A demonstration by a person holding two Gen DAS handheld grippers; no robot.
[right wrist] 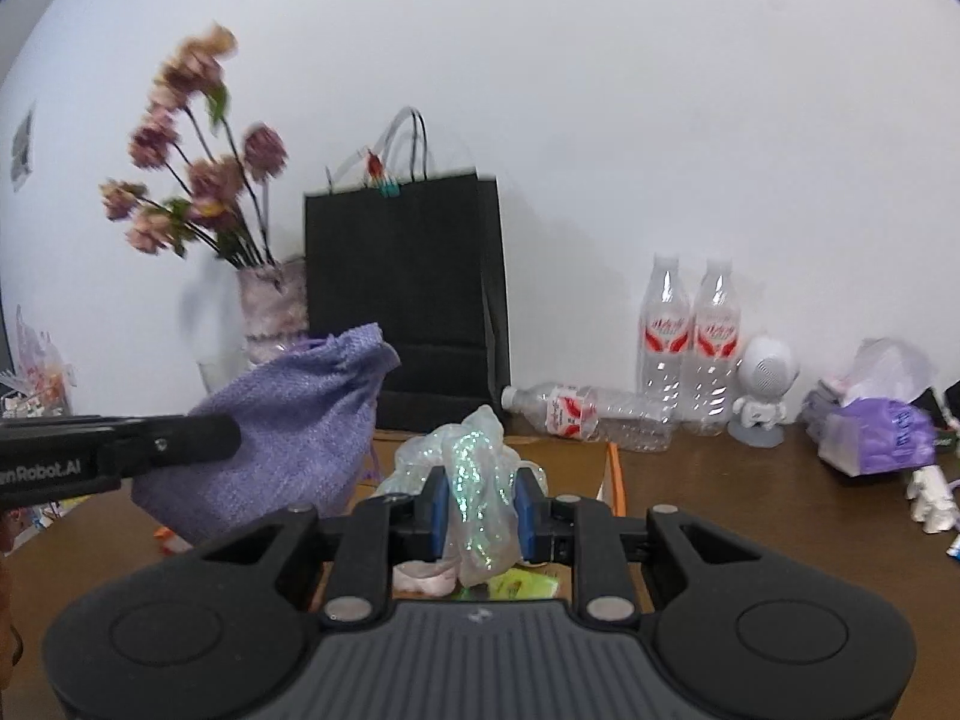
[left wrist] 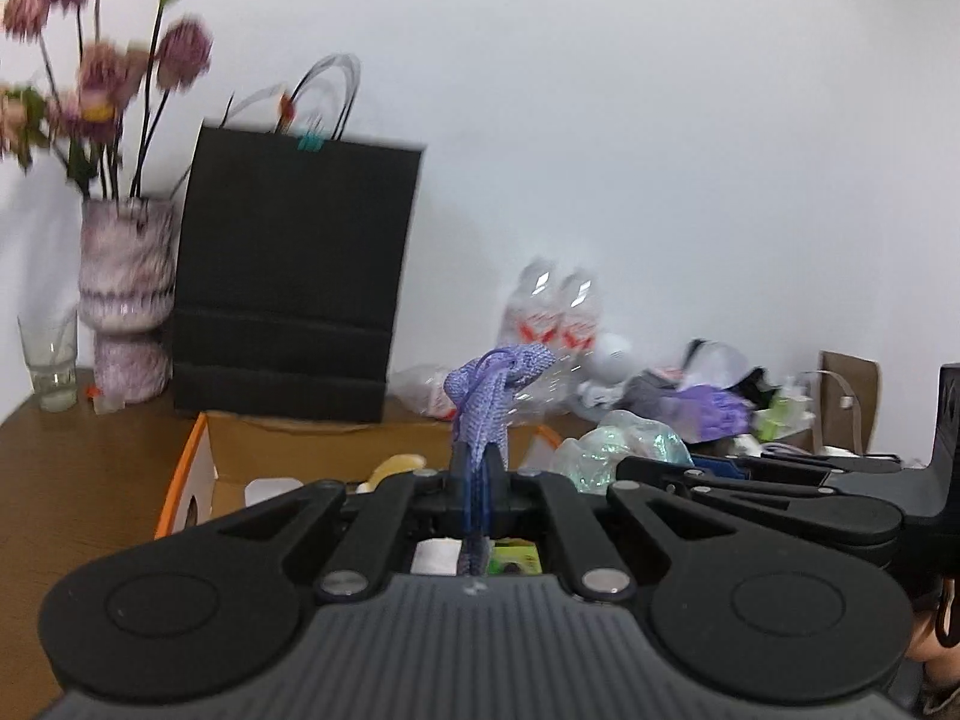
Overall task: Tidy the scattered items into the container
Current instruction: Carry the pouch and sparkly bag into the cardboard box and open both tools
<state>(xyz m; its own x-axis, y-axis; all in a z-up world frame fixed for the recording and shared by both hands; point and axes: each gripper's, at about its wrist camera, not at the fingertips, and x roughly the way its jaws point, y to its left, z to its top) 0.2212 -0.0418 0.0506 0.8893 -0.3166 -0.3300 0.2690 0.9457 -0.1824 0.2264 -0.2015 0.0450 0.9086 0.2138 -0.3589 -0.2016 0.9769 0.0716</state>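
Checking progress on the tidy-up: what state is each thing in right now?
left gripper: shut on purple woven pouch, held up
right gripper: shut on iridescent plastic bag
cardboard box: open, items inside
two bottles: upright
third bottle: lying down
black paper bag: upright

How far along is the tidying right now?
Done: a few items lie in the cardboard box. In hand: left hand-held gripper pinches the purple knit pouch; right hand-held gripper clamps the iridescent bag. Left: purple packet on the table.
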